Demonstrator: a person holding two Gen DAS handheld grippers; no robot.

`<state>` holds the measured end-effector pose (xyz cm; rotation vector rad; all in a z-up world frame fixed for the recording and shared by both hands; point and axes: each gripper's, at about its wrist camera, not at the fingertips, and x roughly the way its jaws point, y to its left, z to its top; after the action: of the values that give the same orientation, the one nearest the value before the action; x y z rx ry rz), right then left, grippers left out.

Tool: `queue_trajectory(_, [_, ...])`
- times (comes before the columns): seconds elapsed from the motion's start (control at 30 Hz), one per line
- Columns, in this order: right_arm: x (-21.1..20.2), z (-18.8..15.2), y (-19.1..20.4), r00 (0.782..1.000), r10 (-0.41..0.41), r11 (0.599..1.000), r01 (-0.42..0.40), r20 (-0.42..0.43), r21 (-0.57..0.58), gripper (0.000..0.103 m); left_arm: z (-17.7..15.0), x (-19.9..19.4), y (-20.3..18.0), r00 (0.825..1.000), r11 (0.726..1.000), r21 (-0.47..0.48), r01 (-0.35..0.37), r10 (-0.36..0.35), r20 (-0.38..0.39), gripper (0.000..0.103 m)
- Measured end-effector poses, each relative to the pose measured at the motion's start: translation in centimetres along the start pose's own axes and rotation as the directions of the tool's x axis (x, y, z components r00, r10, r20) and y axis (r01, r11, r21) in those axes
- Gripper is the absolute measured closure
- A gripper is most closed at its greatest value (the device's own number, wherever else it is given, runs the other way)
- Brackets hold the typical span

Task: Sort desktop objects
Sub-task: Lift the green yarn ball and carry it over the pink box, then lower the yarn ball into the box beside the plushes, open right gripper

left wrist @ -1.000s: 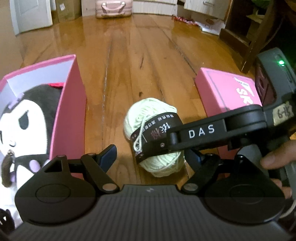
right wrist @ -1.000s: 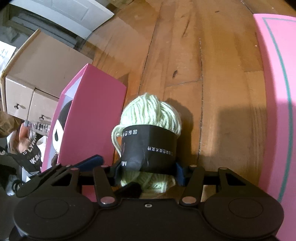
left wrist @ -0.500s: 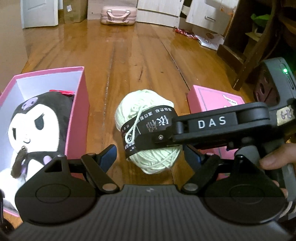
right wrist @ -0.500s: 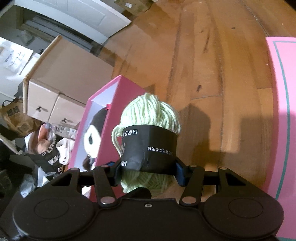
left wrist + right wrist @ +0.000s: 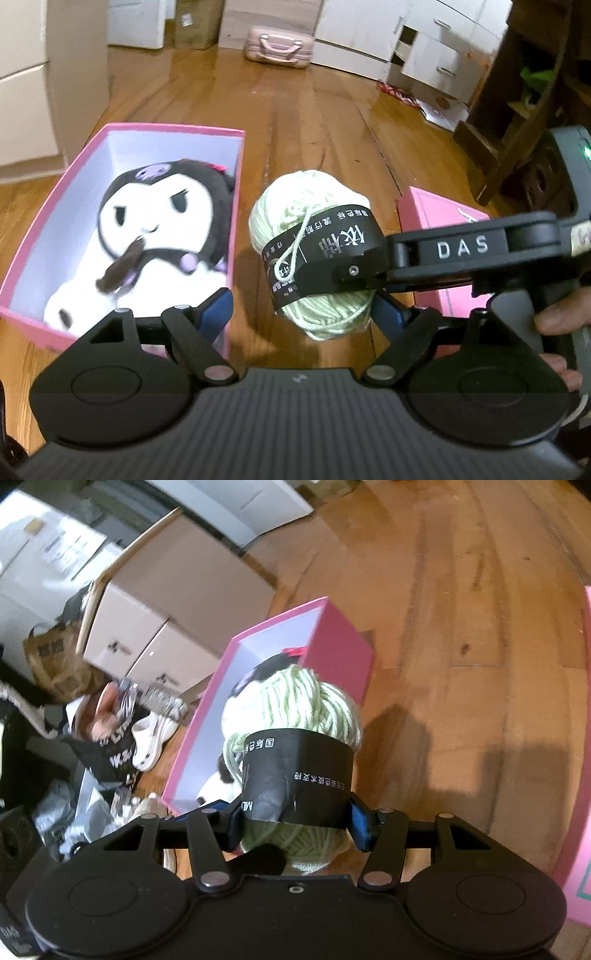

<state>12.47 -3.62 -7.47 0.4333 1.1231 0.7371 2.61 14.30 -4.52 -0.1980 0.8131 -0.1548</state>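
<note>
Pale green yarn ball sits pinched at its black label in your right gripper, lifted beside the pink box holding the plush toy, while your left gripper, jaws just widening and empty, waits below.

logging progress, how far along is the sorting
Done: the plush toy lies in the open pink box. In hand: the right tool grips the yarn ball, lifted beside that box. Left: setting the yarn inside. The pink lid lies off.
</note>
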Motion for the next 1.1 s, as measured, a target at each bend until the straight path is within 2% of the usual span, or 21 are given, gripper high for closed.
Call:
queue_trajectory(0.07, [0.3, -0.4, 0.9, 1.000, 0.004, 1.000, -0.004, -0.005, -0.023, 0.043, -0.4, -0.8, 0.5, 1.000, 1.000, -0.003, -0.005, 0.005, 0.008, 0.021])
queue_trajectory(0.23, [0.7, -1.5, 2.5, 1.000, -0.008, 0.998, 0.006, -0.026, -0.070, 0.043, -0.8, -1.6, 1.5, 0.999, 0.999, -0.031, 0.031, -0.032, -0.033, 0.023])
queue_trajectory(0.33, [0.8, -1.7, 3.0, 1.000, -0.002, 0.997, -0.001, -0.030, -0.073, 0.043, -1.1, -2.3, 1.9, 0.999, 0.999, -0.017, 0.028, -0.029, -0.019, 0.023])
queue_trajectory(0.57, [2.7, -0.2, 7.1, 0.999, -0.036, 0.988, 0.034, -0.007, -0.149, 0.043, -0.8, -3.5, 5.0, 0.999, 0.998, -0.048, -0.035, 0.036, 0.006, 0.022])
queue_trajectory(0.7, [4.6, 0.5, 9.5, 0.999, -0.005, 0.986, -0.001, -0.033, -0.165, 0.043, -0.3, -4.3, 7.4, 0.998, 0.996, -0.068, -0.054, 0.056, 0.021, 0.022])
queue_trajectory(0.87, [7.7, 1.7, 11.4, 0.997, 0.000, 0.984, -0.015, -0.083, -0.179, 0.043, -0.1, -3.6, 11.4, 0.997, 0.982, -0.178, -0.067, 0.060, -0.044, 0.022])
queue_trajectory(1.1, [11.0, 3.0, 12.9, 0.992, -0.012, 0.982, -0.011, -0.123, -0.188, 0.043, 0.5, -3.5, 13.1, 0.991, 0.983, -0.123, -0.134, 0.130, -0.042, 0.022])
